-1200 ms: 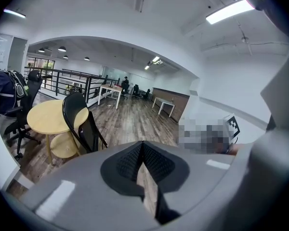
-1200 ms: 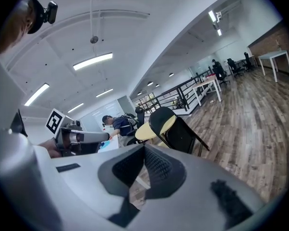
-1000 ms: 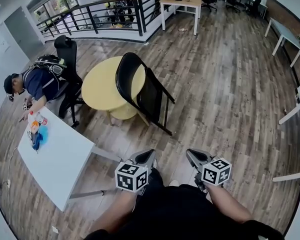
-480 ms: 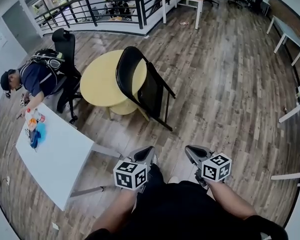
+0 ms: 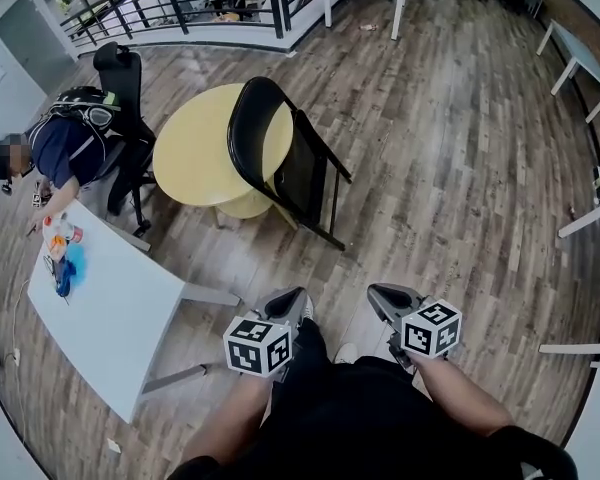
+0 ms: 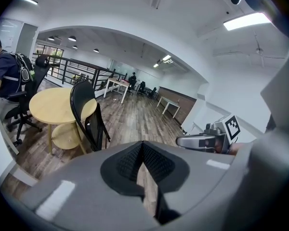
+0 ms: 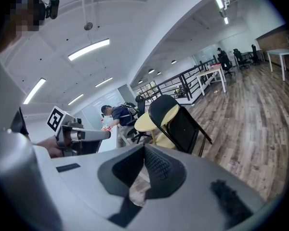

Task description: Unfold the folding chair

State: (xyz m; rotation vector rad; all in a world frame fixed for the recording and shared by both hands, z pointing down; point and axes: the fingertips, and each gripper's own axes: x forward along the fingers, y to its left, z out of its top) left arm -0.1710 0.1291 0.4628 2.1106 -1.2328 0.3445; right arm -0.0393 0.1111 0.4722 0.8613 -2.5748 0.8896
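Starting left: left claw was shut, pads together, nothing between them. Folding chair stood ahead of it, a bit left of its pointing line, well apart. It was folded near flat, just beside the round yellow table beyond it. Chair's long axis ran from the feet on the floor up to the curved backrest top, tilted away from both claws. Right claw was shut and empty too, with the chair ahead and right of its pointing line. My read: left claw marginally nearer, and both had a gap to cover before any grab. Hinge and rear legs sat hidden behind the black seat panel. Couldn't tell if the backrest touched the table rim.
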